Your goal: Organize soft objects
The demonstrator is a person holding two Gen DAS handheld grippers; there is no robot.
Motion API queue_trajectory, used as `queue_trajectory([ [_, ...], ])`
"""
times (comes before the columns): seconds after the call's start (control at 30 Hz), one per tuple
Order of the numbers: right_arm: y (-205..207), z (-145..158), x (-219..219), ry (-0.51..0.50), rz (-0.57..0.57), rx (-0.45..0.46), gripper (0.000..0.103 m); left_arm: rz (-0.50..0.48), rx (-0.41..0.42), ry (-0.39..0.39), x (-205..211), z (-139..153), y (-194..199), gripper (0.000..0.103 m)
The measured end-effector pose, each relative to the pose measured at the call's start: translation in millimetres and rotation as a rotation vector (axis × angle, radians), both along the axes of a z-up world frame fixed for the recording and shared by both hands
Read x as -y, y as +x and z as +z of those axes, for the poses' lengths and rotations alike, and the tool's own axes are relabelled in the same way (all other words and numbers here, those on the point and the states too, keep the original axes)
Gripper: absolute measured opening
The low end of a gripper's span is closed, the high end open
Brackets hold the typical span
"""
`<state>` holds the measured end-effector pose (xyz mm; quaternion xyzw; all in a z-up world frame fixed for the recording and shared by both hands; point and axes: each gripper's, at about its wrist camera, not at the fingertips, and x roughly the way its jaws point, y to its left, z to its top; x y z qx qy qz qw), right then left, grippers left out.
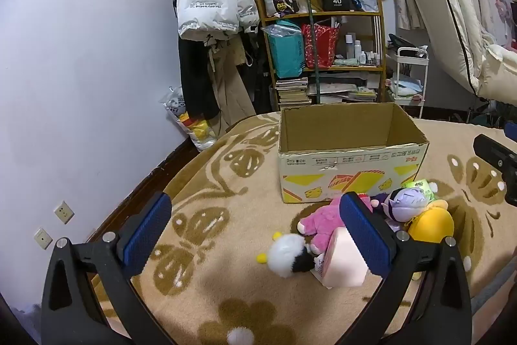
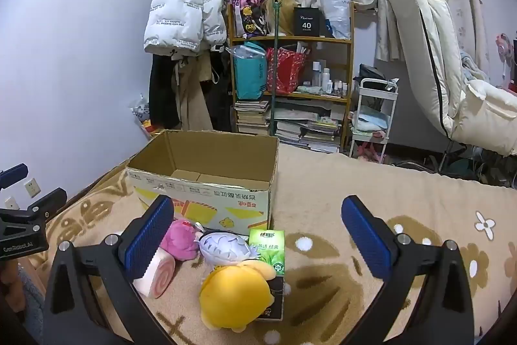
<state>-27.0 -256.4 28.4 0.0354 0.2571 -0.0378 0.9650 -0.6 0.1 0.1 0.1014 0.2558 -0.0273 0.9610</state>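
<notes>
An open cardboard box (image 1: 352, 173) (image 2: 206, 193) stands empty on the beige blanket. In front of it lies a heap of soft toys: a pink plush (image 1: 320, 223) (image 2: 181, 240), a white and black fluffy ball toy (image 1: 287, 254), a pink roll cushion (image 1: 342, 267) (image 2: 158, 275), a purple-haired doll (image 1: 408, 202) (image 2: 224, 248) and a yellow plush (image 1: 431, 225) (image 2: 236, 296). My left gripper (image 1: 255, 235) hovers open, left of and above the heap. My right gripper (image 2: 258, 235) is open above the yellow plush. Neither holds anything.
A green tea carton (image 2: 269, 248) and a dark box (image 2: 274, 303) lie among the toys. Behind the bed are a cluttered shelf (image 1: 323, 37), hanging coats (image 1: 206, 5), a white trolley (image 2: 374, 118) and a padded chair (image 2: 452, 70). The other gripper shows at each view's edge.
</notes>
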Motion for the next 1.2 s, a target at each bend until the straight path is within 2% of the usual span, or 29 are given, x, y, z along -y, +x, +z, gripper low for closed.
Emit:
queue_trajectory([
  [1.2,-4.0,7.6,-2.4,-0.005,0.000,0.018,0.103,0.000,-0.013,0.001,-0.4,1.4,0.8,0.103],
])
